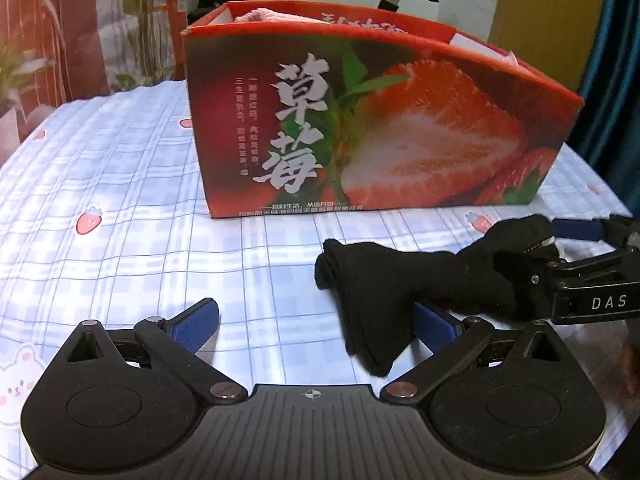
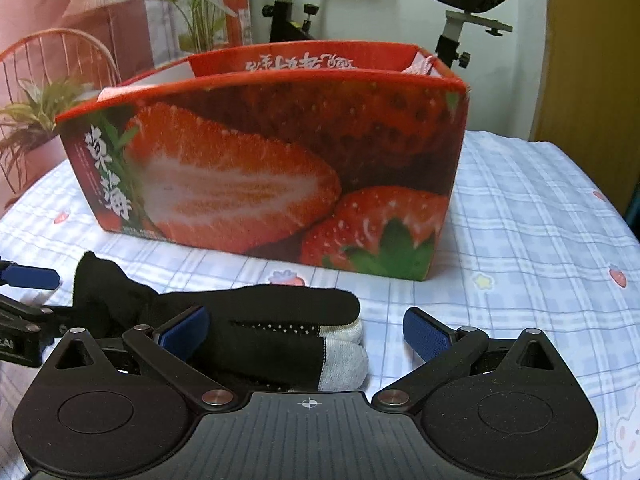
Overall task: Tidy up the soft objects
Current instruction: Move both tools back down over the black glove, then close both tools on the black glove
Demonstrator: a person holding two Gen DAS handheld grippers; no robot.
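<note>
A black glove with white fingertips (image 2: pixel 256 332) lies on the checked cloth in front of a red strawberry-print box (image 2: pixel 264 164). In the left wrist view the glove (image 1: pixel 380 284) lies over the tip of my left gripper's right finger, and the box (image 1: pixel 360 120) stands behind it. My left gripper (image 1: pixel 316 322) is open; the glove's cuff end lies partly between its jaws. My right gripper (image 2: pixel 306 334) is open with the glove's finger end between its fingers. It also shows in the left wrist view (image 1: pixel 560 252), at the right. A pink cloth (image 1: pixel 276 16) sits inside the box.
The table has a blue checked cloth (image 1: pixel 120 184) with strawberry prints. An exercise bike (image 2: pixel 460 20) stands behind the box. A potted plant (image 2: pixel 36 120) and an orange wire chair (image 2: pixel 60 60) stand at the far left. A dark curtain (image 1: pixel 612 80) hangs at the right.
</note>
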